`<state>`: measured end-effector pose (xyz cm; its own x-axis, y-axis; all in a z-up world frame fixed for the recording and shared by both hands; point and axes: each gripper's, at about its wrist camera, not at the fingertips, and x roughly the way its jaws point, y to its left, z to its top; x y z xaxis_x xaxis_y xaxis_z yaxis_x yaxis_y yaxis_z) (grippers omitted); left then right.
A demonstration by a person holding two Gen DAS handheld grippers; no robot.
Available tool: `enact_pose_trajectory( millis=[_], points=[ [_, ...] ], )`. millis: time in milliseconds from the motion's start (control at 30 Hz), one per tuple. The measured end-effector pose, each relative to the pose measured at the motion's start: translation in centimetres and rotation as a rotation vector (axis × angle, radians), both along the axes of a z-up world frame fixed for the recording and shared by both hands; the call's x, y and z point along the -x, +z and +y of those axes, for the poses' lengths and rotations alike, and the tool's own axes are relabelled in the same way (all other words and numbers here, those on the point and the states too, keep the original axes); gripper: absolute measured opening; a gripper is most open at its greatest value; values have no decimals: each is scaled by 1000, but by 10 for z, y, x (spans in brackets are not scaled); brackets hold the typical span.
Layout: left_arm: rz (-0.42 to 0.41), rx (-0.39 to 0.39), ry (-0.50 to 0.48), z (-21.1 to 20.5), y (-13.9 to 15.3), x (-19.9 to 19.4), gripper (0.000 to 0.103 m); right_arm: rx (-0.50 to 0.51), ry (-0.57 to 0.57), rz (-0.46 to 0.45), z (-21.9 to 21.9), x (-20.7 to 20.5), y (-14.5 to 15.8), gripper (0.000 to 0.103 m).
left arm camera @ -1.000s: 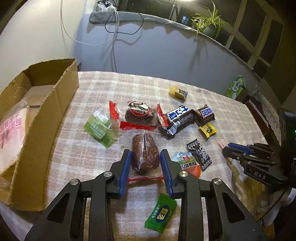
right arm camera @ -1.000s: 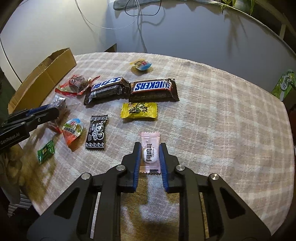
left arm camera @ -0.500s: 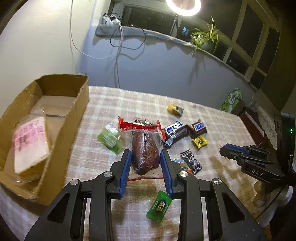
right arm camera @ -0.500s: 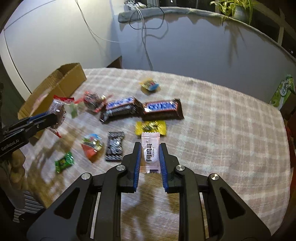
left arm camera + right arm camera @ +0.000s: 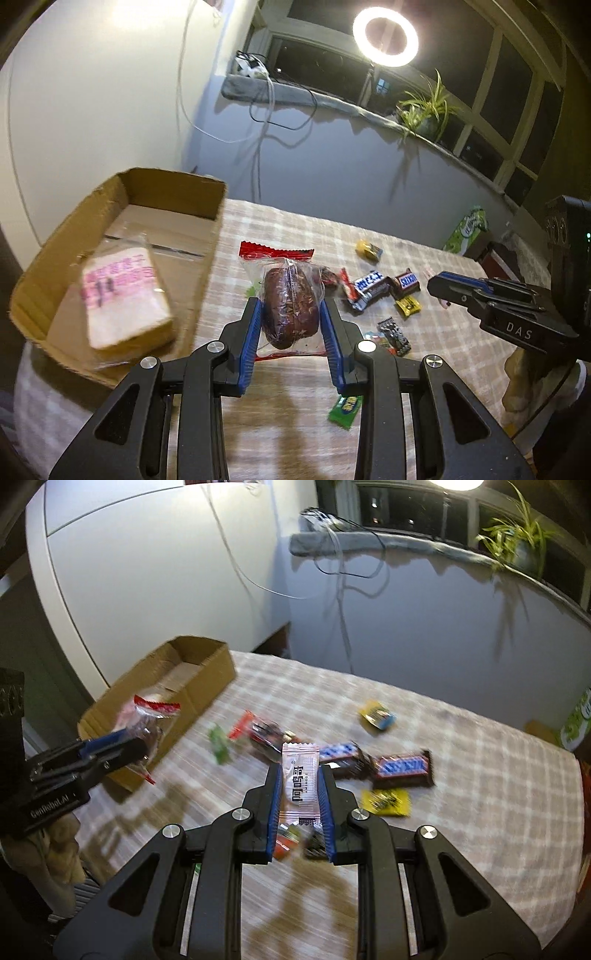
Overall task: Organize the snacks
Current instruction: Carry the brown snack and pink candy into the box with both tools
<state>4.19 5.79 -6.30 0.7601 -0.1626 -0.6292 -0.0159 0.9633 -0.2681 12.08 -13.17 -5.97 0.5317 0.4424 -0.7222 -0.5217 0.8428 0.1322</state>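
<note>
So the cardboard box (image 5: pixel 110 236) sits on the table's (image 5: pixel 295 236) left edge with a wrapped bread pack (image 5: pixel 125 295) inside. The snack bars (image 5: pixel 384 286) lie in a loose bunch right of it, one small candy (image 5: pixel 368 250) farther back.

"DAS" — right gripper (image 5: pixel 436 286), "GenRoboLAI" — left gripper (image 5: pixel 142 751), "SNICKERS" — chocolate bar (image 5: pixel 406 284)
</note>
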Motion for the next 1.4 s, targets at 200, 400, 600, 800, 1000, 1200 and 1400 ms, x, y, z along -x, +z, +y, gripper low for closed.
enact_pose_trajectory(
  millis=[200,400,600,800,1000,1200,1400],
  points=[
    [-13,-8,53,26,5,9,31,-18,62,-18,40,-2,9,20],
    [-17,-8,112,54,6,18,31,-12,124,-34,83,-12,16,20],
    [-13,-7,149,75,4,19,31,-12,168,-38,122,-27,18,20],
    [-7,-2,186,96,1,16,31,-1,209,-20,163,-44,11,20],
    [12,-1,218,114,-5,12,31,12,238,-1,192,-60,1,20],
    [24,3,235,123,-9,7,31,26,262,23,211,-72,-11,20],
    [30,0,240,125,-10,4,31,29,273,40,219,-77,-20,20]
  ],
)
